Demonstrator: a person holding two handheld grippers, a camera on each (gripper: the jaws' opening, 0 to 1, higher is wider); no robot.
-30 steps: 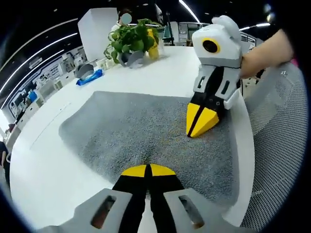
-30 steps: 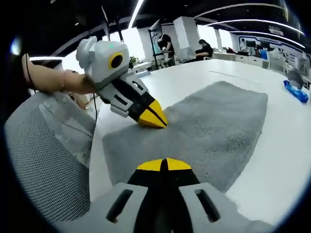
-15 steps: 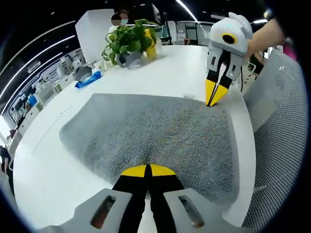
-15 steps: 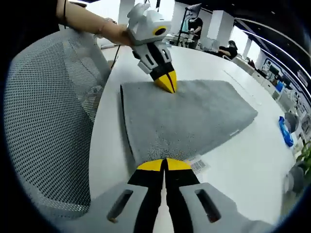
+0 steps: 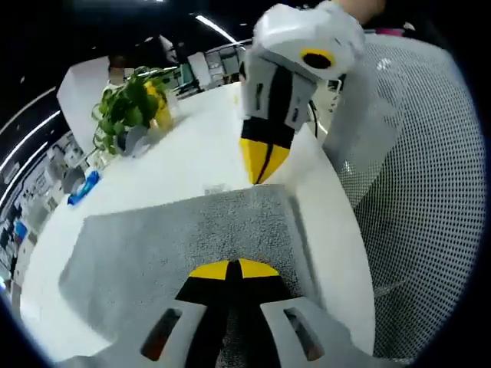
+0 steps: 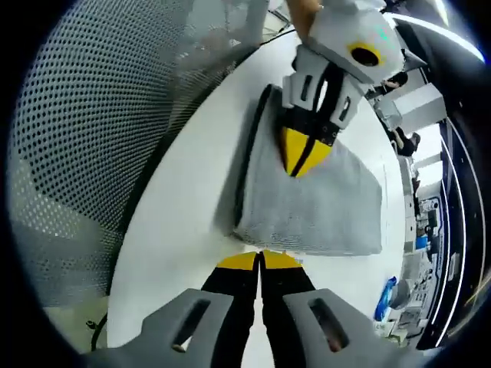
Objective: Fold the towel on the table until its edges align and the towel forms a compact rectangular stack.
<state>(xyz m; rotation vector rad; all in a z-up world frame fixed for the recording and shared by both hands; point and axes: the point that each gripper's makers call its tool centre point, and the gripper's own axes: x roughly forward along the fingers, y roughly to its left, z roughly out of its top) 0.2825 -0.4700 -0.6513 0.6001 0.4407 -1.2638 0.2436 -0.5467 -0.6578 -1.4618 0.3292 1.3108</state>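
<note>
With the grey towel (image 5: pixel 192 238) flat on the white worktop (image 5: pixel 207 157) beside the mesh chair (image 5: pixel 414 199), keep both closed hand-held grippers, left (image 5: pixel 229 268) and right (image 6: pixel 261 261), at its corners, then open and pinch evenly.

A large white round-edged table (image 5: pixel 192 165) is seen ahead of the left gripper's camera. Beyond it, to the upper left, a leafy green potted plant (image 5: pixel 126 107) is set beside a yellow container (image 5: pixel 159 111), with a small blue object (image 5: pixel 83 188) lower left. A grey mesh chair back (image 5: pixel 406 192) is seen on the right. Long ceiling strip lights (image 5: pixel 215 29) are lit overhead in a dim open office.
</note>
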